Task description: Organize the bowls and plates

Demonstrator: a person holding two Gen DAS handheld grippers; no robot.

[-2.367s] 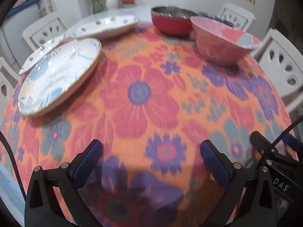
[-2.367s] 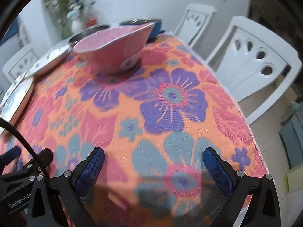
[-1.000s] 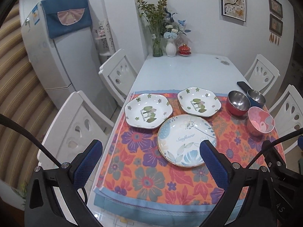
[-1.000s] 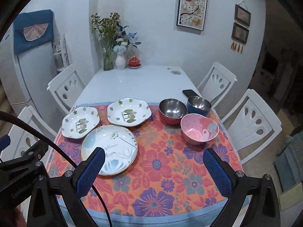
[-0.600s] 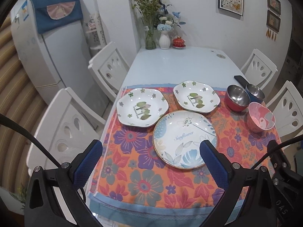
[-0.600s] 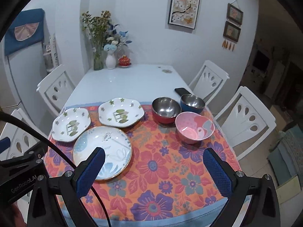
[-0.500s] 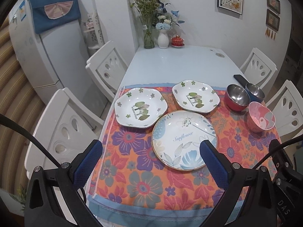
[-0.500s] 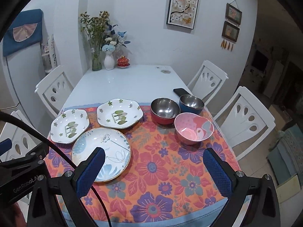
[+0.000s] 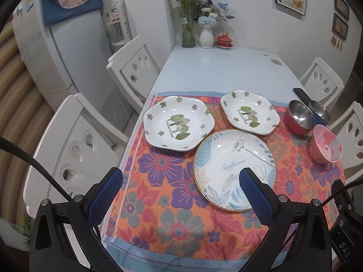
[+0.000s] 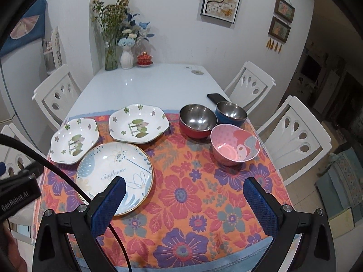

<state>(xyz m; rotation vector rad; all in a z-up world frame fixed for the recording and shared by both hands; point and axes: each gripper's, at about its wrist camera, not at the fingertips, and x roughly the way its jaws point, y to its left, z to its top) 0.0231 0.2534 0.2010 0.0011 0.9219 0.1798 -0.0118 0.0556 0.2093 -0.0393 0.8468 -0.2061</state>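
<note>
I hold both grippers, left (image 9: 181, 185) and right (image 10: 185, 195), open and empty above the cloth (image 10: 181, 192): three plates (image 10: 114, 174) at 10 o'clock, three bowls (image 10: 234, 145) at 1, a phone (image 10: 217, 97) beyond.

Bare floral orange tablecloth (image 10: 188, 195) lies open along the near edge and up the middle, between the round blue-leaf plate (image 10: 114, 176) on the left and the pink bowl (image 10: 234, 145) on the right. Farther back, two white hexagonal plates (image 10: 138, 123) and two steel-lined bowls (image 10: 197, 120) stand close together. Beyond them the glossy white tabletop (image 10: 149, 83) is open up to the vases (image 10: 126, 59).
</note>
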